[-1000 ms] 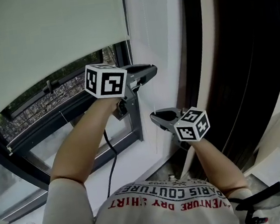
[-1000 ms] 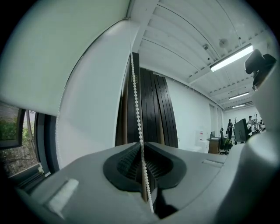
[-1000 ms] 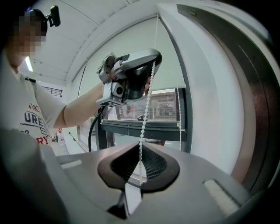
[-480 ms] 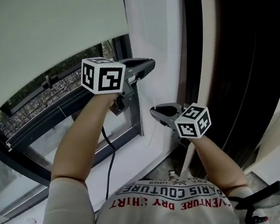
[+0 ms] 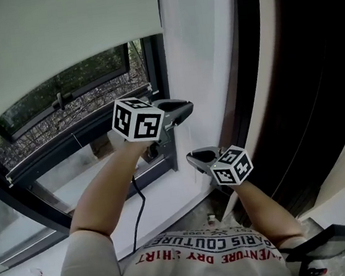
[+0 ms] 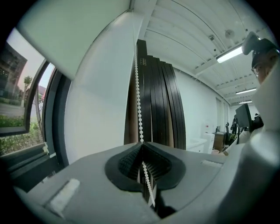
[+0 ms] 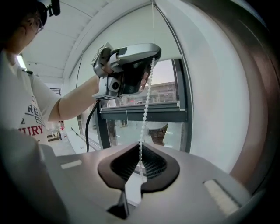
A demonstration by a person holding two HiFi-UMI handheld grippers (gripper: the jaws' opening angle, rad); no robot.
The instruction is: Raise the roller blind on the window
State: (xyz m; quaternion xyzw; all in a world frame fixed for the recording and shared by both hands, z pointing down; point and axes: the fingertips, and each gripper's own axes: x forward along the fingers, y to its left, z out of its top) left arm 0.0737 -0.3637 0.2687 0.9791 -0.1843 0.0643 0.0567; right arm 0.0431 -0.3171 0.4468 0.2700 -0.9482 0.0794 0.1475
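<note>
The pale roller blind [image 5: 55,42] covers the top of the window [image 5: 63,110], which is bare below the blind's bottom edge. A white bead chain [image 6: 138,96] hangs beside the window frame. My left gripper [image 5: 184,109] is shut on it, and the beads run in between the pads [image 6: 142,143]. Just below it, my right gripper [image 5: 190,158] is shut on the same chain [image 7: 146,105], which rises from its jaws [image 7: 140,148] to the left gripper [image 7: 131,61] above. In the head view the chain is too thin to make out.
A white wall strip [image 5: 196,50] stands right of the window, then tall dark panels [image 5: 303,87]. A black cable [image 5: 137,207] hangs from the left gripper over the white sill [image 5: 162,207]. The dark window frame [image 5: 163,104] is close behind both grippers.
Both grippers have come down together along the chain's line. The blind's bottom edge has gone up, showing more glass.
</note>
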